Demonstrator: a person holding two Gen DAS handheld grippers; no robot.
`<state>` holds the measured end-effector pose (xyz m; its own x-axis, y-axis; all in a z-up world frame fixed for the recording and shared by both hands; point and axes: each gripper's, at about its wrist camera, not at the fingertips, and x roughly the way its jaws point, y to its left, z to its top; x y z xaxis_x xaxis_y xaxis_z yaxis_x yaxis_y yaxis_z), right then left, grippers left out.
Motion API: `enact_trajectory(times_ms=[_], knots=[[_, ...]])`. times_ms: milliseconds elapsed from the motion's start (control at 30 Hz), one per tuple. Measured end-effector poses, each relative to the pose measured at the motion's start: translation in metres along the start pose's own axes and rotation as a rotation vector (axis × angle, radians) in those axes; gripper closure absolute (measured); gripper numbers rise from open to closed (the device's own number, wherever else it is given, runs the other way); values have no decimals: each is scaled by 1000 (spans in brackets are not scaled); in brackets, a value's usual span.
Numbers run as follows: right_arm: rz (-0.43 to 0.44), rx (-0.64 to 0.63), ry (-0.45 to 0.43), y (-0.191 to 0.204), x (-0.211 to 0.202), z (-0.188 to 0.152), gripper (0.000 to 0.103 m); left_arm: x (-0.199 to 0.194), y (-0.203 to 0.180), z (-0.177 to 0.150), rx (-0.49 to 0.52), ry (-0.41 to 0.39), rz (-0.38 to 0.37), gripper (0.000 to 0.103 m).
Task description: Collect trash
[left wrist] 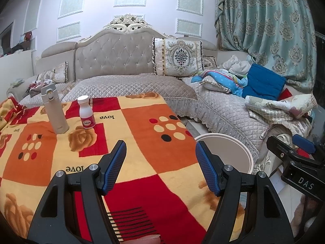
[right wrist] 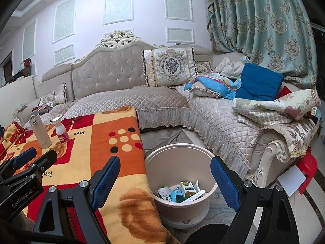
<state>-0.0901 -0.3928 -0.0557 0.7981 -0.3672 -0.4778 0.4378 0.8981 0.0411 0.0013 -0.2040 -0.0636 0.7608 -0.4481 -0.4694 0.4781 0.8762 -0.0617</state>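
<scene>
Left wrist view: the left gripper (left wrist: 160, 152) is held tilted downward over the patterned blanket (left wrist: 142, 126), jaws parted and empty. The right gripper (right wrist: 164, 168) is likewise angled down, jaws spread wider, nothing gripped. The beige bin (right wrist: 178, 154) is seen between and beyond its fingers, with trash cartons (right wrist: 187, 188) at its bottom; carton print cannot be read. A thermos (left wrist: 54, 109) and pill bottle (left wrist: 86, 112) are placed ahead-left, untouched.
</scene>
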Motion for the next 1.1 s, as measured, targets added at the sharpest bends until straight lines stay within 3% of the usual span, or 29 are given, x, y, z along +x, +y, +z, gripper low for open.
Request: enact_trajectory(times_ms=[1100], knots=[[1,2,13,-1,1,-2,14,7,0,-2,-1,40,-23,33]])
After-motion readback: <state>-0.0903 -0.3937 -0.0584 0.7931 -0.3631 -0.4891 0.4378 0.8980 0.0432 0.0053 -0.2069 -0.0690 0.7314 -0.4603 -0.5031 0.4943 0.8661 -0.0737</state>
